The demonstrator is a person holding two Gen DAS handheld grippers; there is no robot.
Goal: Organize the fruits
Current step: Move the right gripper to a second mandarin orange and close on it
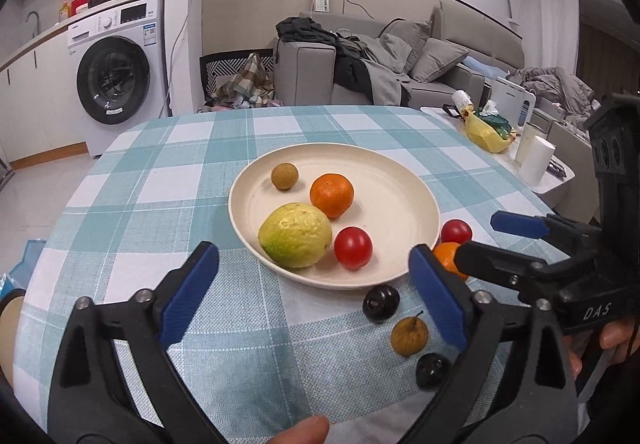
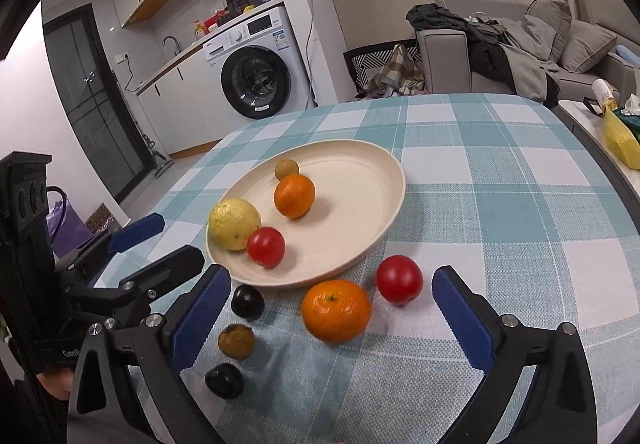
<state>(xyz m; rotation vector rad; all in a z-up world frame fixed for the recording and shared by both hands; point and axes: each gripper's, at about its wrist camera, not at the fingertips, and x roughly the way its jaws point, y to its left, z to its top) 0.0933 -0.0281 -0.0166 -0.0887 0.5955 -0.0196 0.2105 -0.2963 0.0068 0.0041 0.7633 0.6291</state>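
Fruits: four on plate [image 1: 416,200], five beside | right-wrist view shows loose orange [image 2: 336,310] whole, left hides it | left gripper [image 1: 312,284], right gripper [image 2: 332,304] both spread, empty

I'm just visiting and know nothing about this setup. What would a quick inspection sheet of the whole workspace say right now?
Surface: table with a teal checked tablecloth.
Job's things: cream plate holding a yellow-green fruit, an orange, a red fruit and a small brown fruit. On the cloth beside it: another orange, another red fruit, two dark fruits and a brown fruit.
Clutter: nothing seen on the cloth.
Grippers: left gripper open, empty; right gripper open, around the loose orange, not touching.
Cables: blue cable down the wall.
Surroundings: washing machine, sofa with clothes, side table with a yellow bag.
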